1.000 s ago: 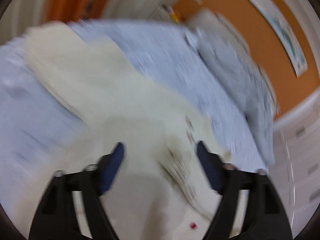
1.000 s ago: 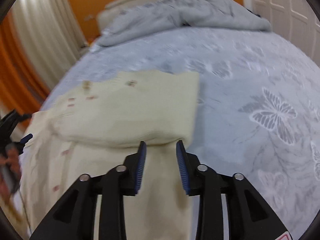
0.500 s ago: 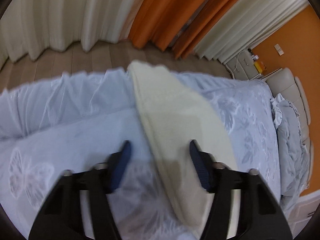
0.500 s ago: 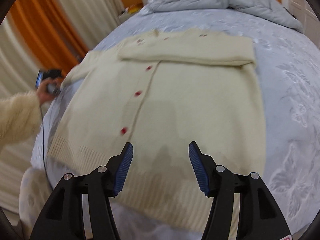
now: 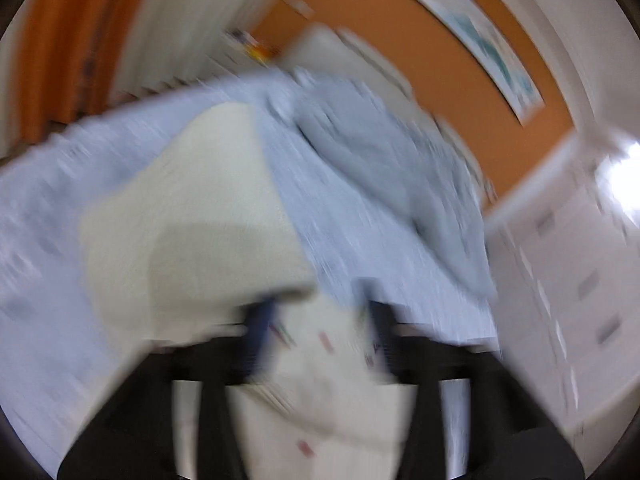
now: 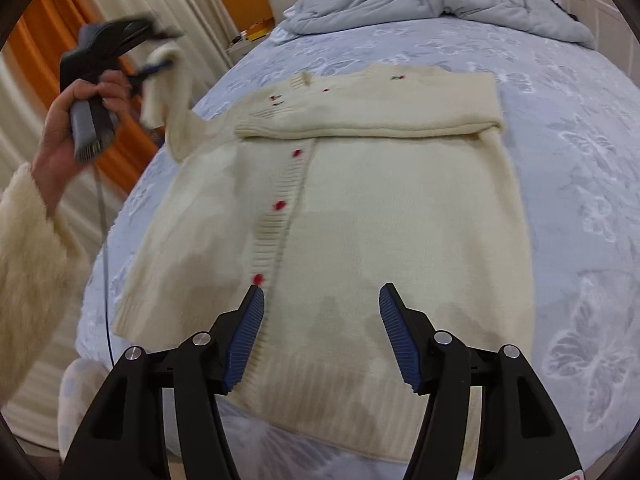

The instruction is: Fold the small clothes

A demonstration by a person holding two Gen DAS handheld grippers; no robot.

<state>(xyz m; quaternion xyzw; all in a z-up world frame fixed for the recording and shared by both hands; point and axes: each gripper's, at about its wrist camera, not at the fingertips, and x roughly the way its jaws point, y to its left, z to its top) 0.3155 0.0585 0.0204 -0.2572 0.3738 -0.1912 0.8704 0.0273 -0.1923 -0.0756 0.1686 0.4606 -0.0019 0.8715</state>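
A cream cardigan (image 6: 360, 220) with red buttons lies flat on the blue bed (image 6: 580, 160). One sleeve (image 6: 360, 120) is folded across its chest. The other sleeve (image 6: 168, 92) is lifted off the bed and hangs from my left gripper (image 6: 158, 66), which a hand (image 6: 68, 132) holds up at the left. The left wrist view is blurred: the left gripper (image 5: 320, 320) has its jaws apart and opening, and the sleeve (image 5: 192, 220) drapes over its left finger. My right gripper (image 6: 322, 320) hovers over the hem, its jaws opening with nothing between them.
A crumpled grey duvet (image 6: 420, 0) lies at the head of the bed by the headboard. Orange and cream curtains (image 6: 40, 40) hang at the left. White wardrobe doors (image 5: 560, 280) stand at the right. The bed edge runs under my right gripper.
My left gripper has swung up from the sleeve lying at the bed's edge toward the cardigan's body, lifting the sleeve. My right gripper pulled back from the folded sleeve to the hem and widened its jaws.
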